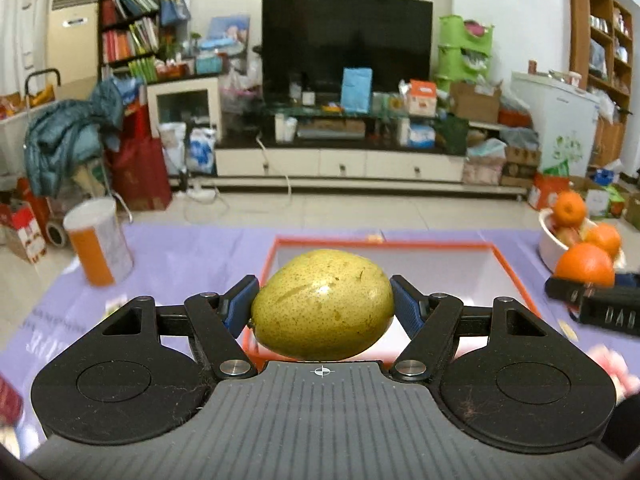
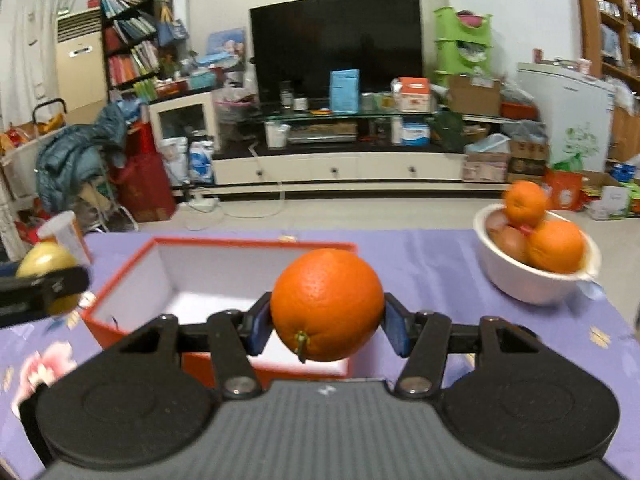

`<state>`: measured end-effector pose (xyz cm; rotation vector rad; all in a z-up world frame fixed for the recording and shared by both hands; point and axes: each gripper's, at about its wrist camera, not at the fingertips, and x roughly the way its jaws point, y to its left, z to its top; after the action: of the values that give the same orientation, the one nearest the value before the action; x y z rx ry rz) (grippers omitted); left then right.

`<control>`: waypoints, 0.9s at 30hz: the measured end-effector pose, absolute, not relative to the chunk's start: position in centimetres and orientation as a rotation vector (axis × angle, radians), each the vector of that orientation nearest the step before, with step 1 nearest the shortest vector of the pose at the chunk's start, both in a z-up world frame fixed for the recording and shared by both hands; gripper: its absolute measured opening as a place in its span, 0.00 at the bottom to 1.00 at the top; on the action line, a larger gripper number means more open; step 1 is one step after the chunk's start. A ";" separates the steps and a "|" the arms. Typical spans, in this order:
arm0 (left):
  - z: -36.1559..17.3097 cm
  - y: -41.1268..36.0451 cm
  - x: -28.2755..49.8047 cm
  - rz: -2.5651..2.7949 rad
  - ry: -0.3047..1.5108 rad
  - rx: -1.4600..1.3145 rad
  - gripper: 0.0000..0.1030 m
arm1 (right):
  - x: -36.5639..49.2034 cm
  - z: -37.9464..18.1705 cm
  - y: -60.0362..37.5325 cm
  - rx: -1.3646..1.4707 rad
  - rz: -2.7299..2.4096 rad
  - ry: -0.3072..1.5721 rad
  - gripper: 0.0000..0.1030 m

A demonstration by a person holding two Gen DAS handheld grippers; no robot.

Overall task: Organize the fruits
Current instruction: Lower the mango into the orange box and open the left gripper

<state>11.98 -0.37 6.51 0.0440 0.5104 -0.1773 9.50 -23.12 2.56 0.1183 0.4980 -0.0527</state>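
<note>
While both fruits hang above the desk, the scene reads as follows.

Left hand-held gripper (image 1: 322,306): its jaws are partly closed and the blue pads press on both ends of a yellow-green pear (image 1: 322,305), which is held clear of the desk.

Right hand-held gripper (image 2: 327,322): its jaws are also partly closed, and the pads clamp an orange (image 2: 327,304) at its two sides, with the stem pointing down toward the camera.

Box: a red box with a white inside (image 2: 120,304) stands open on the desk, just beyond and below both fruits. As far as the views show, its inside looks empty.

Bowl: a white bowl (image 2: 516,280) stands at the right of the box, apart from it, with more oranges and some reddish fruit in it.

Desk: a purple cloth (image 2: 420,256) covers it; an orange and white can (image 1: 98,242) stands at the far left.

Step in hand: I judge that both fruits are being carried to the box, and none is placed yet.

Next move: each fruit should come over the opening, go down inside the walls, and only then the jaws open. The two grippers are close, so they need separate places in the box.
</note>
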 end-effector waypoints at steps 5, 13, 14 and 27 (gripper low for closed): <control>3.0 -1.3 18.4 -0.169 0.591 0.056 0.35 | 14.9 1.1 -20.4 0.095 -0.029 0.537 0.57; -3.1 -2.7 23.1 -0.172 0.733 0.093 0.35 | 19.1 -3.5 -18.6 0.081 -0.026 0.668 0.57; -3.4 -2.9 23.3 -0.170 0.738 0.103 0.35 | 19.3 -3.8 -18.4 0.074 -0.026 0.673 0.57; 1.1 0.0 19.7 -0.175 0.539 0.081 0.57 | 16.6 -0.9 -19.6 0.029 -0.050 0.513 0.74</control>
<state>19.67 0.00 1.06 0.0814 0.5394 -0.1746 16.61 -19.64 -0.93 0.0294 0.5132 -0.0502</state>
